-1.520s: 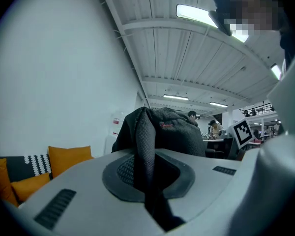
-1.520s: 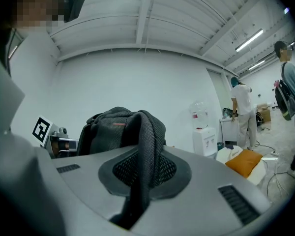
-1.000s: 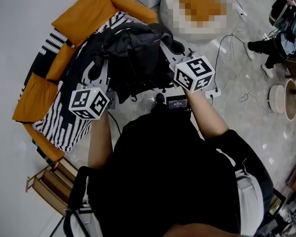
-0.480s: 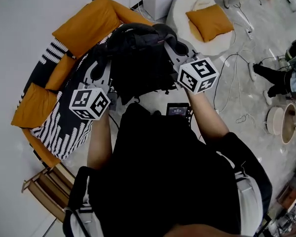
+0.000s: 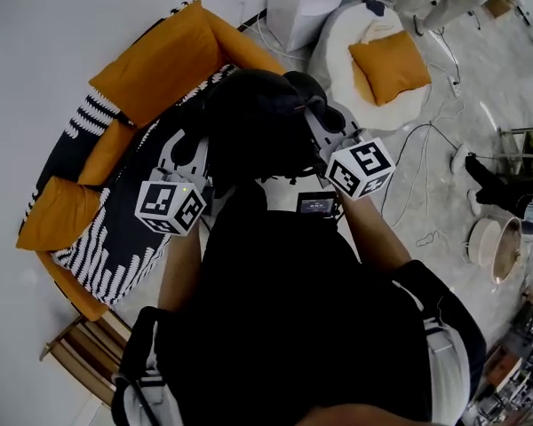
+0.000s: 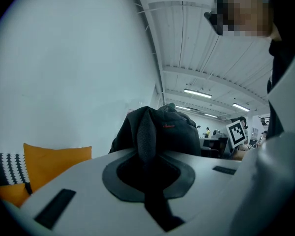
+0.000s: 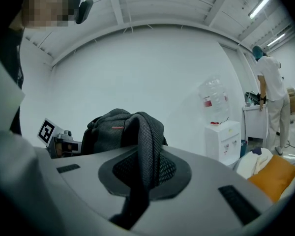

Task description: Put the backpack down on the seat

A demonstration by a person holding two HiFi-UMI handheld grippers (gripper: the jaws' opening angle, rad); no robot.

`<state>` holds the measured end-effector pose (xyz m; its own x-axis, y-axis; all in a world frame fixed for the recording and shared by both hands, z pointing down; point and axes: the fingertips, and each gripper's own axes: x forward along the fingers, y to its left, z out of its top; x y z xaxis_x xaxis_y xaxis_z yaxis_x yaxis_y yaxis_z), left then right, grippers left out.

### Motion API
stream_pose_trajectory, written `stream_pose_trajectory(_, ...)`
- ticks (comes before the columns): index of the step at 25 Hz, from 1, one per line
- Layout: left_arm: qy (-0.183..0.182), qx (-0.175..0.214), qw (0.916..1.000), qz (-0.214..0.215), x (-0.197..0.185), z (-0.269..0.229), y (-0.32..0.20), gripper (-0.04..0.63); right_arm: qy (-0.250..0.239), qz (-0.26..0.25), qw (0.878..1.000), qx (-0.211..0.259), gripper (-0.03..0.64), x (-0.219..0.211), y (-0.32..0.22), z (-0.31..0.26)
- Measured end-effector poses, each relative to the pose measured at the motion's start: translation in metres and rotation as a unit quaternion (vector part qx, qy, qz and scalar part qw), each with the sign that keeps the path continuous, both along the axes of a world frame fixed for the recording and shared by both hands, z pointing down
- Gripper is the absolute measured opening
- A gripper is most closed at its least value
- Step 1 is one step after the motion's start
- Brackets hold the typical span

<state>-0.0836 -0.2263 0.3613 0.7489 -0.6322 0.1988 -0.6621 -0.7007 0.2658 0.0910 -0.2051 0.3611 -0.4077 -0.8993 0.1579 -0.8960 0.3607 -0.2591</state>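
Nearest the head camera is the person's black-clad torso point(image 5: 284, 327), with both forearms reaching forward. The left claw point(image 5: 185, 142) is nearly closed, pinching a dark fabric shoulder strap point(image 6: 146, 136) that runs down between its grey jaws. The right claw point(image 5: 322, 121) is likewise nearly closed, gripping a black mesh-lined shoulder strap point(image 7: 147, 141).

Between the two claws is the black fabric backpack point(image 5: 258, 122), held up by these straps with its bulk rising beyond the jaws in both gripper views. In the head view it sits over the right end of the curved sofa with the black-and-white striped cover point(image 5: 98, 229). Whether it touches the seat cannot be told.

Large orange back cushions point(image 5: 155, 65) line the sofa's far side, against the pale wall. A wooden slatted rack point(image 5: 75, 358) stands on the floor by the sofa's near end.

Further right, a round white beanbag point(image 5: 346, 34) carries a square orange cushion point(image 5: 391, 60). Beside it stands a white water dispenser point(image 7: 223, 141), and a person in white clothes point(image 7: 270, 92) stands farther off.
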Motion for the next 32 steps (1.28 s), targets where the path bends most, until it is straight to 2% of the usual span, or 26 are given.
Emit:
stream_pose_trajectory(8, -0.007, -0.008, 0.9999, -0.007, -0.018, 0.017, -0.09, 0.031, -0.01, -0.01, 1.0, -0.024, 0.048, -0.017, -0.096, 0.017)
stream_pose_trajectory(16, -0.011, -0.033, 0.9991, -0.023, -0.034, 0.048, -0.166, 0.031, -0.015, -0.039, 0.997, -0.071, 0.048, -0.033, -0.175, 0.05)
stream_pose_trajectory(23, -0.016, -0.064, 0.9973, -0.033, -0.043, 0.091, -0.203, 0.032, -0.021, -0.055, 0.993, -0.102, 0.048, -0.043, -0.214, 0.094)
stream_pose_trajectory(28, -0.026, -0.097, 0.9934, -0.057, -0.054, 0.133, -0.224, 0.031, -0.016, -0.081, 0.988, -0.129, 0.048, -0.054, -0.235, 0.135)
stream_pose_trajectory(32, -0.032, -0.129, 0.9886, -0.071, -0.05, 0.162, -0.244, 0.032, -0.038, -0.087, 0.982, -0.165, 0.048, -0.049, -0.254, 0.164)
